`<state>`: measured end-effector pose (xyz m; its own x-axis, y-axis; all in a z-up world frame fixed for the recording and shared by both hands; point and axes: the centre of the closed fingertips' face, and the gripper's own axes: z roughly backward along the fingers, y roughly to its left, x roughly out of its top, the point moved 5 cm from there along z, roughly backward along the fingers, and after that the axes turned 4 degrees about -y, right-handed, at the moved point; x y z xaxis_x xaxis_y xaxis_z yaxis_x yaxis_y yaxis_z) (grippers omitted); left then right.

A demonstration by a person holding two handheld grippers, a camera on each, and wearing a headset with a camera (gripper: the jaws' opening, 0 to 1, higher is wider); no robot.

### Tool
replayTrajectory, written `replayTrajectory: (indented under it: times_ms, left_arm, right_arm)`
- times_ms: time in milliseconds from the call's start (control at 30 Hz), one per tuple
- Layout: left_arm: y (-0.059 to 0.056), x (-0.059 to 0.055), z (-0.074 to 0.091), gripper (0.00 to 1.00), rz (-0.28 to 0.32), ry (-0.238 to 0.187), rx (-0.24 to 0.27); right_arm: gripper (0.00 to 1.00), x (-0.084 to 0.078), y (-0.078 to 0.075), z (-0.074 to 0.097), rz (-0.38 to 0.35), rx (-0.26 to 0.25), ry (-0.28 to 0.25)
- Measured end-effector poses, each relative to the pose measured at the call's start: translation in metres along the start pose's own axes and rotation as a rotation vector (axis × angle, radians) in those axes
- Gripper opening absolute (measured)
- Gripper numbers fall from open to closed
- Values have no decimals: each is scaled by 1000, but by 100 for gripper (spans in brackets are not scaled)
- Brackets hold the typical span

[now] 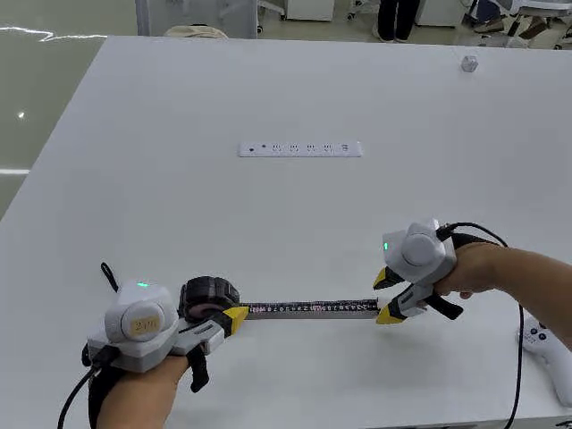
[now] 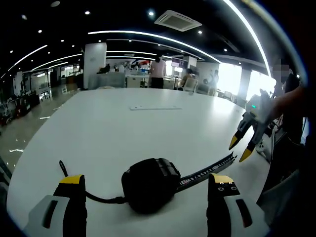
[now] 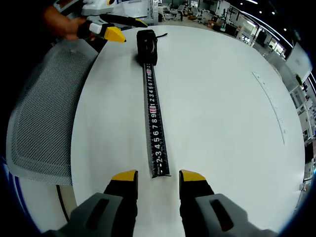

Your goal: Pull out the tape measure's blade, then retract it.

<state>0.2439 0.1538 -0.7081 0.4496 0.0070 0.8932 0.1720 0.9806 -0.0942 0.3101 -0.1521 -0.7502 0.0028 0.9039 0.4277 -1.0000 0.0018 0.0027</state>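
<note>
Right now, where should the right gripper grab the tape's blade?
Probably at the blade's free end, coming straight along its length from the side away from the case. The blade lies flat and thin on the table, and the right gripper straddles that end, open.

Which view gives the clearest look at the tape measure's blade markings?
The right gripper view: the blade runs straight away from the camera, numerals legible. The head view shows it as a thin strip, markings unreadable; the left gripper view shows a foreshortened stretch beyond the case.

White counter (image 1: 179,134); power strip (image 1: 300,149) lying mid-counter, small grey cube (image 1: 469,63) far back right, white controller (image 1: 547,349) at near-right edge.
</note>
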Motion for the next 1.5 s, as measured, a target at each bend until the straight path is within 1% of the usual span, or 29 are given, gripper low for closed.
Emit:
replayTrajectory:
  times_ms: [100, 167, 267, 300, 333, 367, 433, 533, 600, 633, 667, 733, 867, 900, 1033, 1167, 1200, 1233, 1267, 1333, 1400, 1500]
  left_arm:
    - [-2, 0, 0, 100, 0, 0, -4]
    - [-2, 0, 0, 100, -3, 0, -2]
    - [-1, -1, -1, 100, 11, 9, 1]
    - [-1, -1, -1, 100, 11, 11, 3]
    - [0, -2, -2, 100, 14, 13, 7]
    - [1, -3, -2, 100, 20, 13, 11]
    - [1, -3, -2, 100, 29, 13, 15]
    - [1, -6, -4, 100, 36, 14, 19]
    - [1, -7, -4, 100, 39, 19, 22]
    - [1, -8, -5, 100, 44, 23, 25]
    - [1, -8, -5, 100, 47, 24, 27]
    - [1, -9, -6, 100, 60, 32, 33]
    - [-1, -7, -7, 97, 73, 30, 46]
    - [-1, -6, -8, 95, 77, 25, 50]
    - [-1, -5, -15, 93, 93, 34, 63]
    - [-1, -7, -23, 92, 106, 61, 78]
    - [-2, -9, -25, 91, 137, 75, 76]
    - [-4, -12, -25, 88, 179, 86, 75]
    - [-3, -13, -27, 86, 168, 91, 75]
    - [-6, -15, -29, 85, 126, 110, 76]
    - [-7, -15, -32, 83, 119, 113, 77]
    - [-6, -13, -35, 79, 107, 113, 90]
  right_arm:
    - [28, -4, 0, -6, 16, 5, 32]
    - [25, -2, 0, -6, 16, 8, 38]
    - [22, -2, -2, -9, 22, 5, 43]
    - [21, -4, -2, -11, 23, 8, 55]
    - [17, -6, -1, -11, 22, 18, 68]
    - [16, -4, -1, -11, 17, 16, 58]
    - [16, -4, -1, -10, 22, 17, 59]
    - [16, -2, 0, -11, 29, 21, 74]
    - [15, -2, -2, -11, 8, 25, 84]
    - [15, -2, -4, -11, -14, 28, 93]
    - [15, -1, -4, -12, -19, 31, 98]
    - [15, 0, -5, -13, -13, 44, 118]
    - [15, 2, -5, -14, 4, 56, 162]
    - [15, 2, -6, -14, -2, 57, 165]
    - [15, 0, -7, -13, -39, 55, 154]
    - [15, 1, -6, -14, -59, 44, 164]
    - [15, 2, -6, -14, -64, 40, 173]
    - [15, 2, -6, -15, -68, 38, 178]
    - [15, 2, -5, -15, -66, 36, 181]
    - [15, 1, -6, -14, -63, 34, 186]
    - [15, 1, -6, -13, -76, 32, 182]
    - [15, 0, -6, -13, -80, 32, 175]
